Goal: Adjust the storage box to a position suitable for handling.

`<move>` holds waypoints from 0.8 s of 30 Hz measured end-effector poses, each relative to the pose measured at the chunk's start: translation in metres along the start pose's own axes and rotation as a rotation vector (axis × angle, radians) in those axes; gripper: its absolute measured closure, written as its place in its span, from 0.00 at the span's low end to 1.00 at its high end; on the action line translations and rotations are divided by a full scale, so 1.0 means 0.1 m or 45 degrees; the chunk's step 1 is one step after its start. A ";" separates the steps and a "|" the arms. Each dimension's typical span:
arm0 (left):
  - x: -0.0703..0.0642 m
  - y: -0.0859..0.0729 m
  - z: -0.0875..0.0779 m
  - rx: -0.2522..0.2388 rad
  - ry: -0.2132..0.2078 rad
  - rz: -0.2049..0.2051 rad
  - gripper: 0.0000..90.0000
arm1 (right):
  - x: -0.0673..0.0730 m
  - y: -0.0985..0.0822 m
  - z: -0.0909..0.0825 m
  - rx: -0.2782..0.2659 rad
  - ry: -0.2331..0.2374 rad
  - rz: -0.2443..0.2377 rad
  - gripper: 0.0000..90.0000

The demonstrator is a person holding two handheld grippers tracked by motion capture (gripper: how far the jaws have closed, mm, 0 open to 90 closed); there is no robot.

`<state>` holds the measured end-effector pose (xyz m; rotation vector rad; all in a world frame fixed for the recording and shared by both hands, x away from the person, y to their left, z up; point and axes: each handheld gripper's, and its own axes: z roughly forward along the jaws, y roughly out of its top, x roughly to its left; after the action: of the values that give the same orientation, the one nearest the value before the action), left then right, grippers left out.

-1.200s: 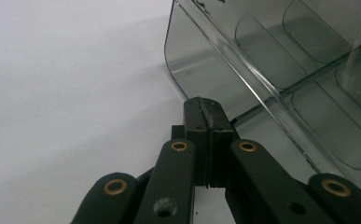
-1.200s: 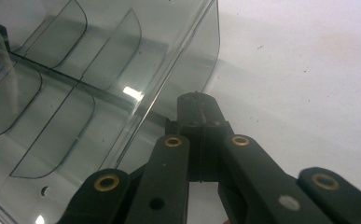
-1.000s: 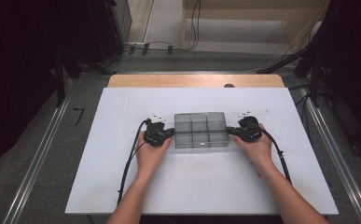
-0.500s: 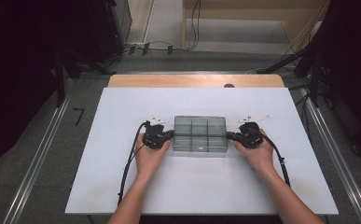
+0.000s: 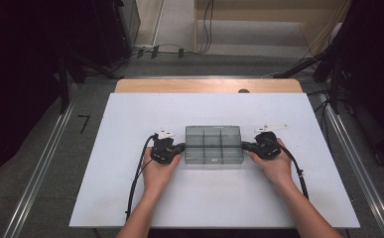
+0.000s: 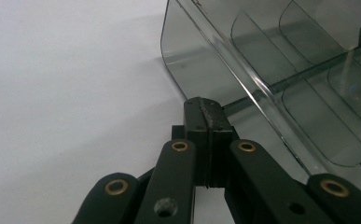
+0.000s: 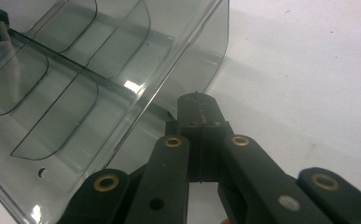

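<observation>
I have the clear compartment box (image 5: 213, 146) sitting near the middle of the white table (image 5: 130, 198), and I keep one gripper at each short end so the load is balanced and the box won't swing when it moves. The left gripper (image 5: 179, 148) has its jaws pressed together at the box's left end wall, with the tip right at the rim; in the left gripper view (image 6: 205, 112) I can't tell whether any plastic is caught between the pads. The right gripper (image 5: 246, 146) mirrors it at the opposite end, jaws likewise shut tight (image 7: 197, 109) against the wall. The compartments look empty, so I judge the box is light and apt to slide.
</observation>
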<state>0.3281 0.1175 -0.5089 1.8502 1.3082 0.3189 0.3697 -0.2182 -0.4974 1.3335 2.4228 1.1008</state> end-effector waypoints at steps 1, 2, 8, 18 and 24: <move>-0.01 0.00 0.00 -0.005 0.002 -0.003 1.00 | 0.00 0.00 0.00 -0.001 0.000 -0.001 0.99; -0.01 -0.01 0.00 0.000 0.000 -0.002 1.00 | 0.00 0.00 0.00 0.000 0.001 0.000 0.99; -0.03 -0.03 -0.01 0.000 -0.008 -0.003 1.00 | 0.00 -0.02 -0.02 0.005 -0.002 -0.004 0.99; -0.04 -0.05 -0.03 0.005 -0.029 -0.018 1.00 | 0.01 -0.03 -0.04 0.015 -0.008 -0.020 0.99; -0.03 -0.05 -0.05 -0.021 -0.038 -0.017 1.00 | 0.01 -0.01 -0.06 -0.023 -0.014 -0.007 0.98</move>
<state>0.3210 0.1177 -0.5087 1.8249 1.2932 0.2932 0.3653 -0.2212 -0.4938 1.3231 2.4014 1.1086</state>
